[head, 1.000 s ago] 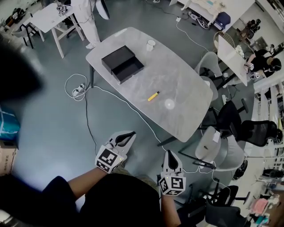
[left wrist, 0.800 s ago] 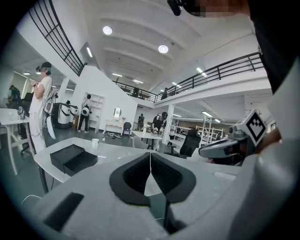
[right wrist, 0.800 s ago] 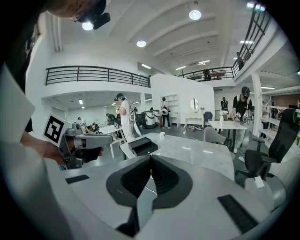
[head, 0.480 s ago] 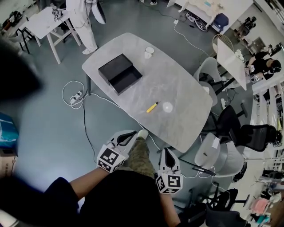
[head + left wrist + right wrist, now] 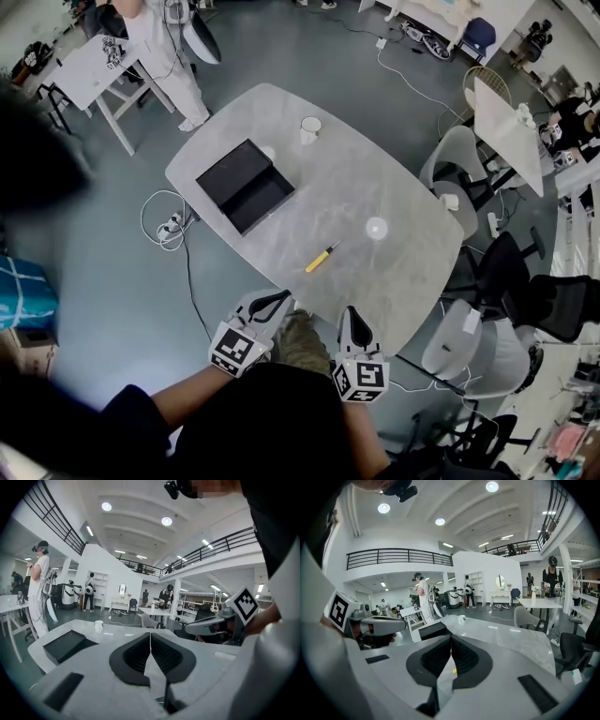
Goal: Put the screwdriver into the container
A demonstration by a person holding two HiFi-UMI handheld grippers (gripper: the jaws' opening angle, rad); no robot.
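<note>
Over on the left of the grey table (image 5: pixel 394 178) sits the black container (image 5: pixel 246 185), open side up, its long side running slantwise across the tabletop. Just this side of the table's near edge hangs the left gripper (image 5: pixel 279 300), off the table, and its own view shows the jaws pressed together with nothing between them (image 5: pixel 150 634). Further back, a white cup (image 5: pixel 309 128) stands upright near the far edge, beyond the container.

Now the screwdriver (image 5: pixel 321 258): it lies flat on the table, near the front edge and well apart from the container, to its right. Its long axis runs diagonally, with the yellow handle at the lower-left end toward the person, and the dark shaft pointing up and right, away from the container.

Right of that, the right gripper (image 5: pixel 348 317) hovers short of the table edge, jaws likewise closed tip to tip and empty (image 5: pixel 451 637), with a speck of yellow showing low in the gap behind them.
</note>
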